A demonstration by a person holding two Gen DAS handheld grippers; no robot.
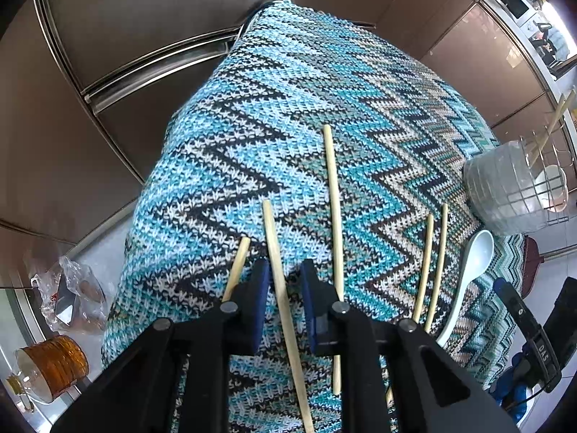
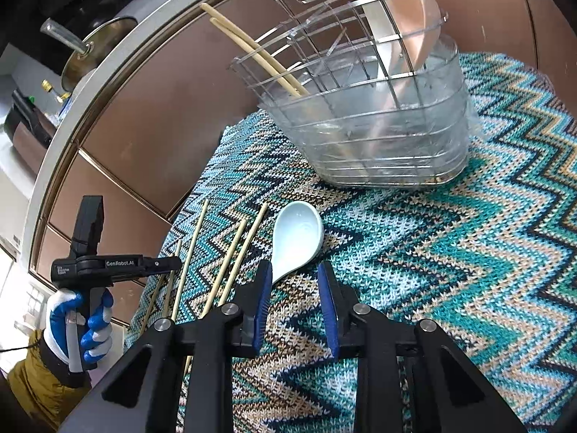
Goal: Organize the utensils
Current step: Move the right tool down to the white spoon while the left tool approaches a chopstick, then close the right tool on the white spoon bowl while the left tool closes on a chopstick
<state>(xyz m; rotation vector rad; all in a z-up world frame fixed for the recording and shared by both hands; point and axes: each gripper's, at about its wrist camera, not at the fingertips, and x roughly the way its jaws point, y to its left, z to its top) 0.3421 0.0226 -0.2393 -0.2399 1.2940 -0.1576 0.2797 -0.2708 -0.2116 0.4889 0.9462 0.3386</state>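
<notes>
Several bamboo chopsticks lie on the blue zigzag knit cloth (image 1: pixel 324 83). My left gripper (image 1: pixel 286 278) points down at the cloth and straddles one chopstick (image 1: pixel 274 238). A gap shows on both sides of that stick, so the gripper is open. A pale blue ceramic spoon (image 2: pixel 297 231) lies beside a pair of chopsticks (image 2: pixel 238 249). My right gripper (image 2: pixel 295 267) is open just behind the spoon, whose handle end sits by the left pad. The clear utensil holder (image 2: pixel 378 151) stands at the back with two chopsticks, a white spoon and a pink spoon in it.
Brown cabinet fronts (image 1: pixel 108 36) surround the cloth-covered table. An amber glass jar (image 1: pixel 54 364) and a plastic bag (image 1: pixel 72 296) sit on the floor to the left. A gloved hand (image 2: pixel 79 324) holds the left gripper at the table's left edge. A pot lid (image 2: pixel 97 43) rests on the counter.
</notes>
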